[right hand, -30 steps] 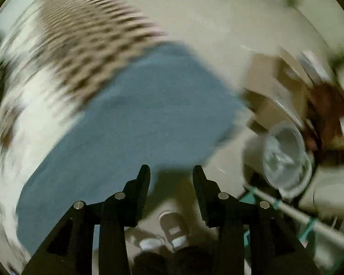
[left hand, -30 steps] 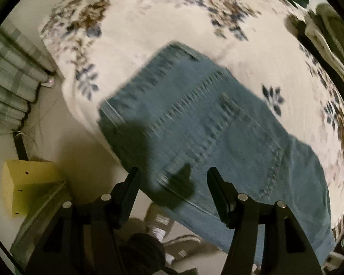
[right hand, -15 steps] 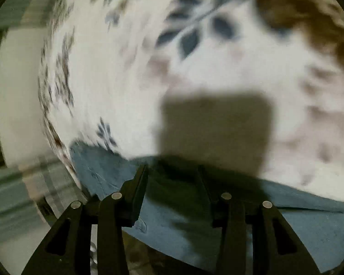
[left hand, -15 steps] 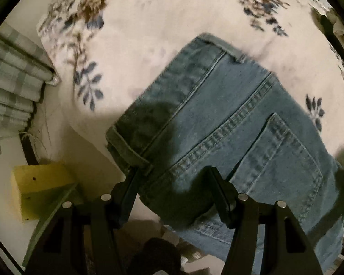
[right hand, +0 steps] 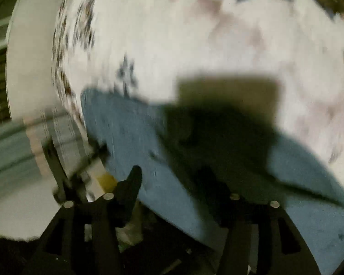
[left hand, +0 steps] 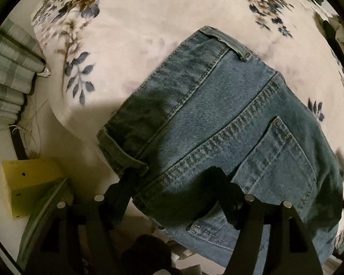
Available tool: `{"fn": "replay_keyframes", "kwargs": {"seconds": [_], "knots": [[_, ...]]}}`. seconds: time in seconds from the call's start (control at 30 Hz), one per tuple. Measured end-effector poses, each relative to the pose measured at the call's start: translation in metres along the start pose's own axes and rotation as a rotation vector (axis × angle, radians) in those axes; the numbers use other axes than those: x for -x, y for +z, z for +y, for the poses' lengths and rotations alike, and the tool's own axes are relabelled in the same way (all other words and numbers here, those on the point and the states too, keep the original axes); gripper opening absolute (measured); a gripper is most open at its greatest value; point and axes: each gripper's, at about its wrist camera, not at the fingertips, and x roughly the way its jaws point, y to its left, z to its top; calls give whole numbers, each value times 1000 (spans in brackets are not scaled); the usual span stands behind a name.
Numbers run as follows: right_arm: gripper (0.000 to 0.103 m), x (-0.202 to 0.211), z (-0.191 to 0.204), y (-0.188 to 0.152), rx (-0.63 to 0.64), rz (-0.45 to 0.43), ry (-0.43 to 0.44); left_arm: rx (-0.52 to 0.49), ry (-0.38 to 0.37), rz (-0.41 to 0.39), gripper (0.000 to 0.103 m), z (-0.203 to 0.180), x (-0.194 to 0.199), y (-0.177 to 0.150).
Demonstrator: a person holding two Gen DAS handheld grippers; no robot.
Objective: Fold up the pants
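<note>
Blue jeans [left hand: 229, 123] lie on a floral bedspread [left hand: 149, 23], waistband and back pocket up, their near edge hanging over the bed edge. My left gripper [left hand: 172, 178] is open, its fingers straddling the jeans' near edge by the waistband corner. In the blurred right wrist view the jeans [right hand: 130, 133] lie on the bedspread [right hand: 217, 34]. My right gripper [right hand: 172, 178] is open over the jeans' edge, in shadow.
A yellow box [left hand: 27, 183] sits on the floor at lower left. Green plaid fabric [left hand: 9, 73] hangs at the left. Dark clothes [left hand: 337, 34] lie at the bed's far right. The floor lies below the bed edge.
Both grippers have moved in toward the jeans' edge. The left now straddles the waistband corner. The right swung from the floor side to face the bed and opened wider.
</note>
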Motion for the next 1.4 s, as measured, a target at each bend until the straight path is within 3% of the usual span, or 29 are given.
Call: {"fn": "replay_keyframes", "kwargs": {"seconds": [0.1,0.2,0.27,0.3,0.33,0.37,0.4,0.5,0.57,0.63,0.7,0.8,0.9,0.97,1.03,1.07,1.17,1.23,1.3,1.33,1.4], "knots": [[63,-6,-12,18,-31,-5,-31,-7,-5,2,67,-2,0,-3],[63,-32,-20,18,-77,123,79,-12,-8,6,68,0,-1,1],[62,-39,-20,14,-55,160,102,-16,-10,5,68,0,0,1],[52,-40,-23,14,-64,156,125,-19,-10,2,68,-1,0,1],[44,-42,-20,19,-81,137,114,-24,-9,-1,68,-1,-1,1],[27,-43,-16,22,-108,103,82,-27,-11,-4,68,-2,-2,0],[22,-34,-25,22,-145,86,93,-33,-14,-3,68,-3,-2,-1],[18,-3,-45,19,-183,34,145,-51,-23,5,68,-4,-2,-2],[17,35,-67,12,-222,-63,151,-57,-30,9,68,-2,-2,-2],[16,80,-89,7,-281,-208,110,-60,-36,15,68,-1,-2,-1],[17,109,-103,1,-310,-263,66,-62,-36,23,68,1,-1,-1],[17,121,-97,-13,-204,-163,87,-49,-37,28,68,4,10,1],[22,85,-58,-37,-18,60,111,-54,-27,7,68,4,25,1],[22,59,-56,-47,19,138,45,-68,-25,-8,68,2,33,1],[22,59,-83,-41,-29,80,-58,-97,-18,-13,68,-5,34,0],[22,76,-112,-33,-108,-14,-76,-114,-11,-7,68,-8,30,0],[17,128,-171,-24,-298,-213,11,-143,20,24,68,-11,13,-2],[18,162,-187,-32,-288,-279,-15,-139,21,48,68,-3,8,-4],[22,175,-181,-52,-236,-274,-26,-139,22,43,68,0,12,-6],[27,187,-185,-67,-222,-280,-20,-148,24,40,68,0,16,-7],[55,190,-186,-105,-226,-333,-31,-164,9,34,68,-6,27,-14]]}}
